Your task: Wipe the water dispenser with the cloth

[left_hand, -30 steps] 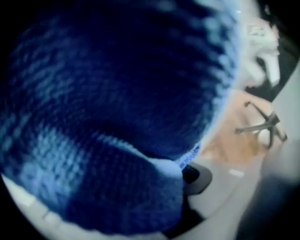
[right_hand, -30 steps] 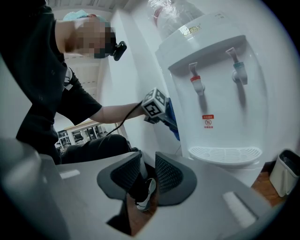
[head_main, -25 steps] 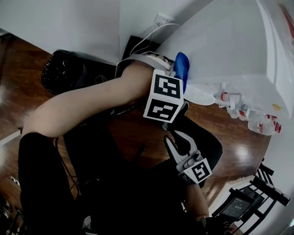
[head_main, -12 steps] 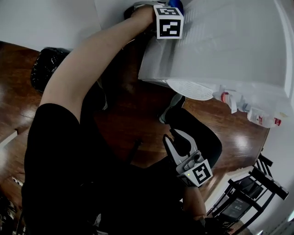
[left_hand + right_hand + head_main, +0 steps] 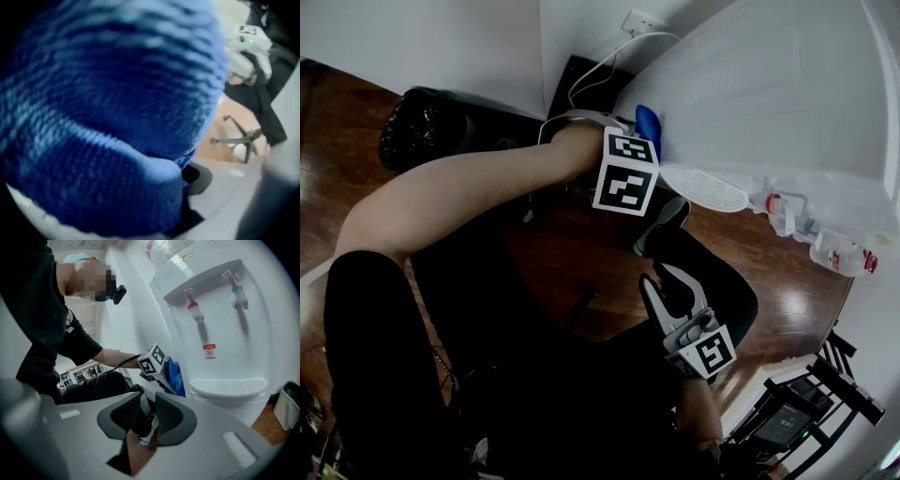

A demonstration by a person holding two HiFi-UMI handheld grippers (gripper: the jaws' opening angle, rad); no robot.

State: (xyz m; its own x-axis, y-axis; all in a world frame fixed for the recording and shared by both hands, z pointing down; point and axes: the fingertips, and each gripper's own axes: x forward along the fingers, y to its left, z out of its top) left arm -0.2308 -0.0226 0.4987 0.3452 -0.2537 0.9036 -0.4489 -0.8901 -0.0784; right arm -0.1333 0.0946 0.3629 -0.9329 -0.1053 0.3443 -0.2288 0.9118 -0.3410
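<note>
Sitting low against the water dispenser's (image 5: 769,103) side, just beside its drip tray (image 5: 705,187), the blue cloth (image 5: 648,127) is bunched and clamped in the left gripper's (image 5: 643,139) jaws. Dragged sideways, it may snag the tray and dislodge it. Well apart, the right gripper (image 5: 667,279) hangs with jaws half-open, empty
</note>
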